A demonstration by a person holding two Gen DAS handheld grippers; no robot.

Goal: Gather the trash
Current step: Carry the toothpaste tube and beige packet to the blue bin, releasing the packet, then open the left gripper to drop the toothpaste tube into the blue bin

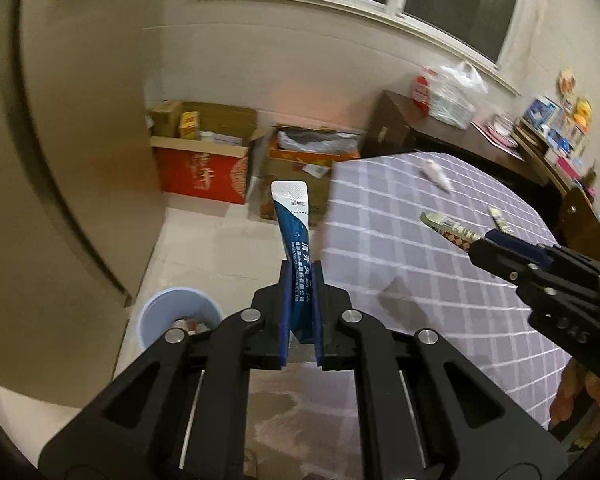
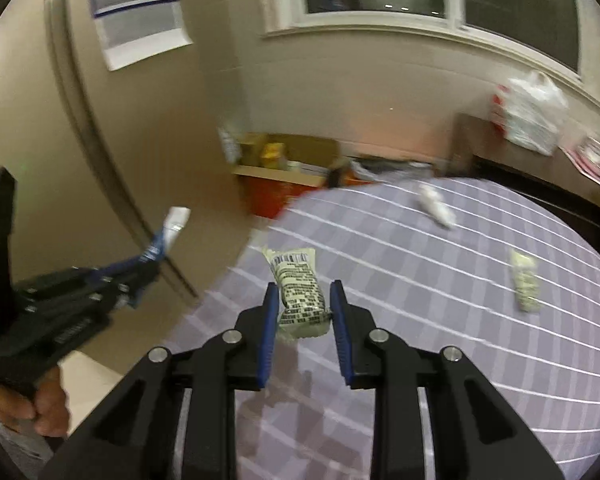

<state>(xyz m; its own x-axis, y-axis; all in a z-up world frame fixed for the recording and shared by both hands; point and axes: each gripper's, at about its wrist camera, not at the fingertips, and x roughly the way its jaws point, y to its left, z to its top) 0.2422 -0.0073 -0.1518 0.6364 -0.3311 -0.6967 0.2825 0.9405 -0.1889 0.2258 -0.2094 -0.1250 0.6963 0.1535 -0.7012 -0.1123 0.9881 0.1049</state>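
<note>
Wrappers [image 1: 291, 220] [image 2: 300, 292] — probably both gripped

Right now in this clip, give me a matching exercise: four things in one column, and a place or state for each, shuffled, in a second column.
Things:
1. blue sachet
2. pale wrapped packet with a barcode
3. crumpled white wrapper
4. light blue bin

Places or states:
A. on the floor beside the table
B. lying at the far end of the checked tablecloth
C. clamped in the left gripper
D. held in the right gripper

Pairs: 1-C, 2-D, 3-B, 4-A
</note>
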